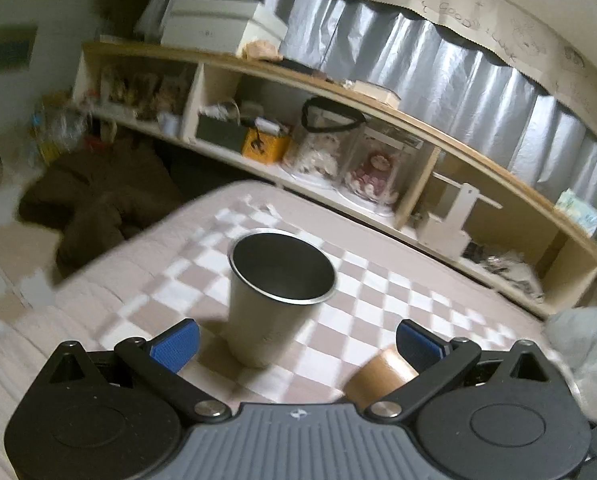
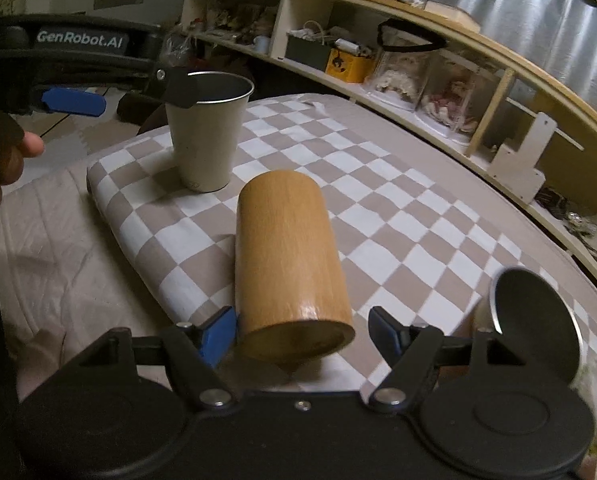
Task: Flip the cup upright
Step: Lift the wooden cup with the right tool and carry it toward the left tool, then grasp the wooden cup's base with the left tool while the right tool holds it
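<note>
A cream metal cup (image 1: 270, 300) stands upright on the checkered cloth (image 1: 398, 292), mouth up, dark inside. My left gripper (image 1: 296, 344) is open just above and behind it, blue pads on either side, not touching. The cup also shows in the right wrist view (image 2: 206, 136), with the left gripper (image 2: 118, 96) beside its rim. A wooden cup (image 2: 288, 264) lies on its side on the cloth. My right gripper (image 2: 302, 334) is open around its near end, the left pad close to its wall. A third metal cup (image 2: 534, 324) lies on its side at the right.
A long wooden shelf (image 1: 338, 92) with boxes and clear containers runs along the back. A brown blanket (image 1: 98, 200) lies on the floor at left. A quilted pad (image 2: 58, 248) lies under the checkered cloth (image 2: 398, 208). A hand (image 2: 2, 160) shows at left.
</note>
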The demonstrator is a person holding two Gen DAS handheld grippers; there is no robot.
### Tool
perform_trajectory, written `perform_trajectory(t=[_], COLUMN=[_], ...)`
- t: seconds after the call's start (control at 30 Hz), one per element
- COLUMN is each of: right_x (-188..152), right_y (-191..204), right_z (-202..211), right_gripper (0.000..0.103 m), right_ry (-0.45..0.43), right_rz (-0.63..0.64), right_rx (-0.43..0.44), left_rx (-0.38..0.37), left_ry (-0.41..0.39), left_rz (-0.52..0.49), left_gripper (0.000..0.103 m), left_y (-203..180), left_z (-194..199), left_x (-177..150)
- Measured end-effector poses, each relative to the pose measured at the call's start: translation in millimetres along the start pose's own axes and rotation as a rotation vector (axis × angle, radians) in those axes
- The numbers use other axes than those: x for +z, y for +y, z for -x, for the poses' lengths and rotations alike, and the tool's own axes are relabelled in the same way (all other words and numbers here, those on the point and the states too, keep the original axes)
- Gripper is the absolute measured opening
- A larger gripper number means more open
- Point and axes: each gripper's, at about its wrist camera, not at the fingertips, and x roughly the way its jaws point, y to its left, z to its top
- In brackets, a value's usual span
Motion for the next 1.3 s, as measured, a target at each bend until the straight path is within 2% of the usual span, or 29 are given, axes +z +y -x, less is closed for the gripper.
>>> perform_trajectory(t=[0.13,0.4,0.6,0.8,1.1,1.17,1.3], right_x=[-6.8,-16.9,-21.5,-23.1,-24.2,-24.2,-24.4], right_y=[-4.2,1.8,3.0,-0.1,-1.2,-1.3,-0.2], right_z=[5.9,5.0,1.7,3.2,1.8,1.2,0.6], right_gripper=[0.072,0.065,0.064,0.064,0.064,0.064,0.064], right_ry=[-0.017,-0.041,-0.048,-0.062,-0.064,-0.063,-0.060], right_rz=[-0.055,-0.077,-0.076,-0.085,-0.075,-0.071,-0.063], right_rx=[-0.014,0.027,0.062,0.069,0.086,0.089,0.089], left_rx=[-0.086,-0.183,-0.214,-0.172,-0.100,-0.099,-0.087], left_ry=[0.075,0.166,0.338,0.454,0.499,0.500,0.502], left_rz=[0.104,0.205,0.310,0.444,0.520,0.537,0.532], left_gripper=[0.102,0.096,0.093,0.093,0.093,0.088,0.070], left_y=[5.9,-2.7,-16.6,-15.0,-10.7,-11.0,-11.2], left_z=[-2.5,-12.6,-45.6,-78.3,-100.1,-103.9,-107.2], left_x=[-0.3,-2.1,-8.5,-17.7,-19.5,-19.5,-20.8])
